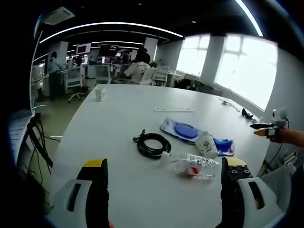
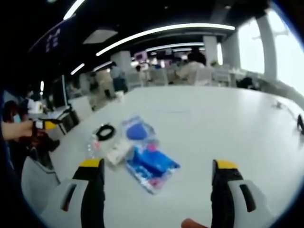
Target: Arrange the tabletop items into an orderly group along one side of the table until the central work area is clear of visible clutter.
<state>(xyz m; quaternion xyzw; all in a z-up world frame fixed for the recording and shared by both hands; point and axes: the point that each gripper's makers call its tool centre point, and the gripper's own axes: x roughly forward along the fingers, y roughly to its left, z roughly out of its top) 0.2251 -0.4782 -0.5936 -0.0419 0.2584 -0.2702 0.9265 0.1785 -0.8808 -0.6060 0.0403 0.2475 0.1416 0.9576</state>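
Clustered near mid-table on the white table [image 1: 118,123]: a coiled black cable [image 1: 153,144], a clear plastic bottle [image 1: 194,166] lying on its side with a red label, a small white cup [image 1: 205,144] tipped against a blue packet [image 1: 223,145], and a clear pouch with a blue disc [image 1: 183,129] — all close together, some touching. Farther off, a white paper cup [image 1: 99,93] upright near the far edge. Left gripper [image 1: 164,178] above the near edge, jaws wide apart, holding nothing. Right gripper [image 2: 156,183] likewise spread and empty — blue packet just ahead.
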